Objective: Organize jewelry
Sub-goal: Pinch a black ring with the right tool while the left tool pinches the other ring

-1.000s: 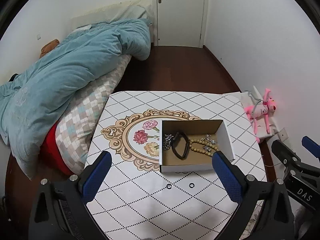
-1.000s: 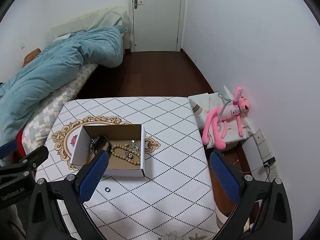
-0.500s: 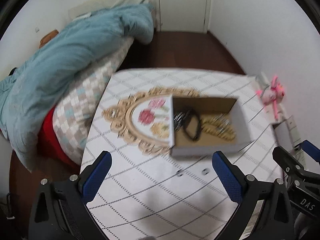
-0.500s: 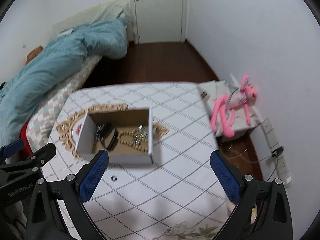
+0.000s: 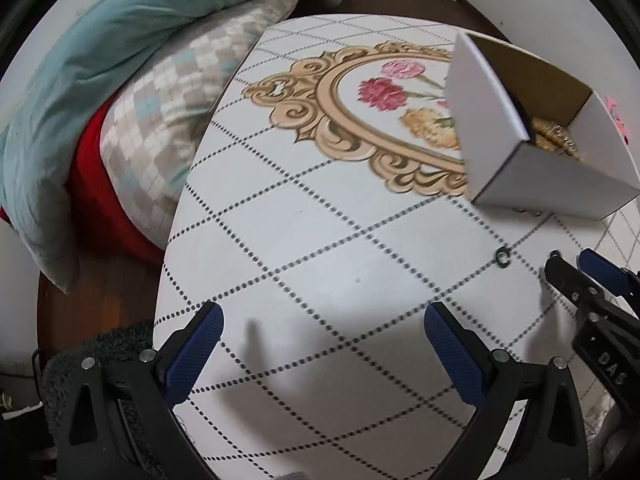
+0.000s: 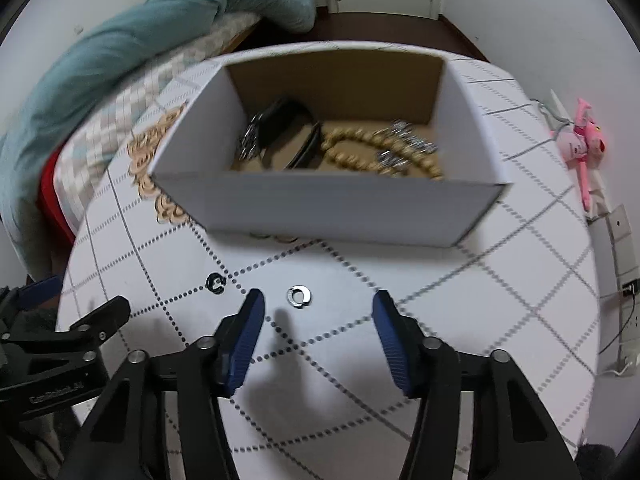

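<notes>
A white cardboard box [image 6: 332, 204] stands on the patterned table and holds a black bangle [image 6: 288, 120], a wooden bead bracelet [image 6: 360, 152] and silver pieces. A silver ring [image 6: 299, 295] and a black ring [image 6: 216, 282] lie on the table in front of the box. My right gripper [image 6: 318, 308] is open, low over the table, with the silver ring just ahead between its fingers. My left gripper [image 5: 320, 328] is open and empty over bare table, left of the box [image 5: 532, 148]; the black ring [image 5: 502, 257] lies to its right.
The table [image 5: 320, 220] has a gold floral medallion [image 5: 360, 92]. A bed with a teal duvet [image 5: 100, 60] lies along its left edge. A pink plush toy [image 6: 584, 136] and wall sockets are at the right by the wall.
Both grippers have dropped down and moved closer to the table. The right gripper's fingers have narrowed and now sit just behind the silver ring. The left view has swung left of the box.
</notes>
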The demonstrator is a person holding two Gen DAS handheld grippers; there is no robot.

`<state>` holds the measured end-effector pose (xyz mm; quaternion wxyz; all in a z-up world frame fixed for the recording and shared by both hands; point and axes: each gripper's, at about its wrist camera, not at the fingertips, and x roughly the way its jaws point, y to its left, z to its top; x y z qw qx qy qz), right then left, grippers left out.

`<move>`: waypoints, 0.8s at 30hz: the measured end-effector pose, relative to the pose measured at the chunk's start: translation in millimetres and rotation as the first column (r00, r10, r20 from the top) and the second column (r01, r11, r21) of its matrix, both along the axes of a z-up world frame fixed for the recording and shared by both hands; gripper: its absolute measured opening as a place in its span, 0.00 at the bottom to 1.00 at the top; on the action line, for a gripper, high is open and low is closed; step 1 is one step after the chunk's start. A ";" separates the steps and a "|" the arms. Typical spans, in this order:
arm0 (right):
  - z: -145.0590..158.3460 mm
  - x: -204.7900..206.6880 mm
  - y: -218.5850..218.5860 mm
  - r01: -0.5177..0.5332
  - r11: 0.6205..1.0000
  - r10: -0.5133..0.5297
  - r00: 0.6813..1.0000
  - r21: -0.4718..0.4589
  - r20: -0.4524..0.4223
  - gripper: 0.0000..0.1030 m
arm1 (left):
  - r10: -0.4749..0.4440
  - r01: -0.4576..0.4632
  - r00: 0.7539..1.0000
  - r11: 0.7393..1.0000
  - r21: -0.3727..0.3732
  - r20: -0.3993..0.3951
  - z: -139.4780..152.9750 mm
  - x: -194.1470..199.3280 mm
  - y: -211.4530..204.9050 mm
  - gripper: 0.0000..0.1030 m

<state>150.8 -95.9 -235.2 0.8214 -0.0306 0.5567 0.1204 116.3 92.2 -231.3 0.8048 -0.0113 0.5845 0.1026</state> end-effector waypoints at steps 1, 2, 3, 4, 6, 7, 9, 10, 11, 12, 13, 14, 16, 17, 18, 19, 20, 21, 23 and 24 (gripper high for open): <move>-2.9 -1.3 3.9 -0.008 1.000 0.008 1.000 -0.014 0.001 0.49 | 0.003 -0.003 1.000 1.000 0.000 0.000 -1.0 -0.3 1.4 1.00; -3.6 -2.9 6.3 -0.014 1.000 0.015 1.000 -0.027 0.021 0.45 | 0.005 -0.005 1.000 1.000 0.000 0.001 -1.3 -1.1 2.5 1.00; -6.0 -4.3 10.1 -0.026 0.999 0.027 0.999 -0.045 0.031 0.43 | 0.006 -0.006 1.000 1.000 0.001 0.001 -1.4 -1.7 3.3 1.00; -7.2 -4.6 12.9 -0.031 0.997 0.034 0.999 -0.064 0.039 0.38 | 0.008 -0.008 1.000 1.000 0.002 0.002 -1.7 -1.9 3.9 1.00; -8.0 -4.7 16.8 -0.040 0.996 0.045 0.997 -0.085 0.056 0.24 | 0.008 -0.008 1.000 1.000 0.002 0.001 -1.8 -1.6 3.7 1.00; -7.5 -4.1 17.4 -0.042 0.995 0.047 0.997 -0.087 0.060 0.13 | 0.007 -0.007 1.000 1.000 0.003 0.001 -2.0 0.8 4.3 1.00; -6.5 -2.8 18.6 -0.045 0.996 0.050 0.997 -0.083 0.062 0.13 | 0.002 -0.002 1.000 1.000 0.006 0.002 -1.4 1.8 2.4 1.00; -7.3 -3.4 18.3 -0.046 0.996 0.051 0.997 -0.080 0.063 0.13 | -0.001 0.001 1.000 1.000 0.008 0.003 -0.9 2.8 1.4 1.00; -6.8 -3.7 17.3 -0.046 0.996 0.050 0.997 -0.073 0.062 0.13 | -0.005 0.005 1.000 1.000 0.008 0.004 -0.3 4.5 0.5 1.00; -6.1 -3.6 15.4 -0.043 0.997 0.047 0.997 -0.066 0.059 0.13 | -0.009 0.009 1.000 1.000 0.008 0.006 0.5 4.7 -2.3 1.00; -6.0 -4.5 11.8 -0.035 0.998 0.038 0.998 -0.056 0.054 0.13 | -0.011 0.011 1.000 1.000 0.005 0.008 1.3 5.5 -4.5 1.00; -3.6 -4.3 9.4 -0.029 0.998 0.032 0.998 -0.048 0.052 0.13 | -0.015 0.015 1.000 1.000 0.000 0.010 2.3 6.1 -7.4 1.00; 3.8 -6.2 -1.6 -0.003 1.000 0.004 0.999 -0.022 0.054 0.13 | -0.029 0.029 0.999 0.999 -0.023 0.016 3.9 8.5 -15.8 1.00; 9.4 -6.7 -6.7 0.006 1.000 -0.005 0.998 -0.018 0.057 0.13 | -0.037 0.038 0.999 0.999 -0.035 0.020 4.5 10.1 -20.3 0.99; 13.7 -8.3 -14.5 0.023 1.000 -0.022 0.998 -0.014 0.058 0.13 | -0.047 0.048 0.999 0.998 -0.044 0.024 4.8 12.0 -26.8 0.99; 16.7 -9.2 -19.8 0.037 0.999 -0.036 0.998 -0.011 0.058 0.13 | -0.053 0.054 0.998 0.997 -0.049 0.025 4.4 14.6 -31.4 0.99; 20.3 -10.5 -29.0 0.058 0.998 -0.058 0.997 -0.001 0.057 0.13 | -0.061 0.063 0.998 0.996 -0.058 0.026 3.9 16.9 -36.9 0.99; 23.1 -12.0 -36.8 0.076 0.997 -0.076 0.995 0.006 0.058 0.13 | -0.070 0.072 0.997 0.995 -0.070 0.025 2.9 19.6 -43.5 0.99; 26.1 -13.8 -53.3 0.113 0.994 -0.113 0.992 0.000 0.059 0.13 | -0.085 0.087 0.996 0.993 -0.081 0.029 1.8 23.9 -53.1 0.99; 26.0 -14.3 -62.7 0.135 0.991 -0.135 0.989 -0.001 0.056 0.13 | -0.096 0.098 0.995 0.991 -0.086 0.030 0.6 26.0 -59.0 0.99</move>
